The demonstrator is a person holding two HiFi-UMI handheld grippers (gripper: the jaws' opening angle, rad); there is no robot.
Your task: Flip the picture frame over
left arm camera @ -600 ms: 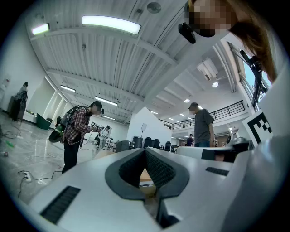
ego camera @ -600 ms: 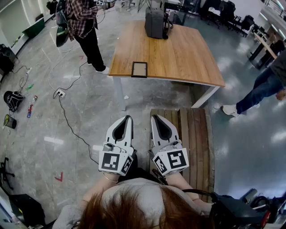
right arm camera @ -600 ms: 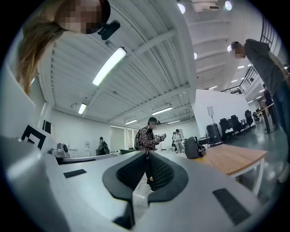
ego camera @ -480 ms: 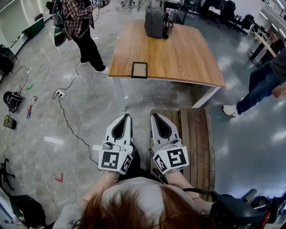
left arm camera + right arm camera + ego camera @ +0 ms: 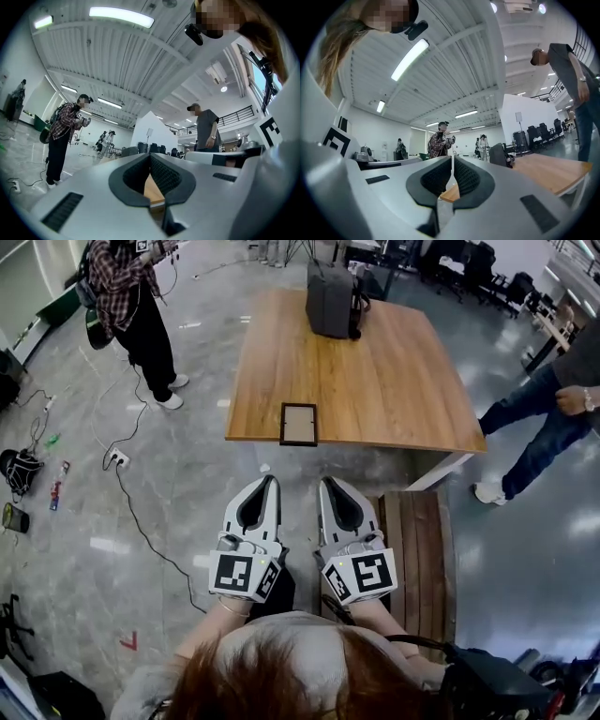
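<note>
Picture frame (image 5: 298,424) lies flat on the wooden table (image 5: 394,371) in the head view, at the near edge and toward the table's left corner. It is a thin dark rectangular border around a pale brownish panel, close in tone to the tabletop. Its long axis runs away from the near edge toward the far side, and its short sides are parallel to that edge. A grey bag (image 5: 333,301) stands at the far edge, well apart from it. Short of the table, the left gripper (image 5: 269,482) and right gripper (image 5: 325,482) sit side by side pointing toward the frame, each with its jaws brought together on nothing. A slatted bench (image 5: 412,540) lies under the right one. A person in a plaid shirt (image 5: 127,287) stands far left and a person in a grey T-shirt (image 5: 544,418) stands at the right.

In the left gripper view, the left gripper (image 5: 150,155) has its pads meeting at the tips, with only a wood-coloured strip showing in the hollow behind them. The frame cannot be made out. The ceiling lights show here, with both people standing upright.

In the right gripper view, the right gripper (image 5: 453,157) is closed tip to tip and empty. The table appears as a slab at the right with the bag on it, seen side-on as the head view never gives. The frame is not visible.
</note>
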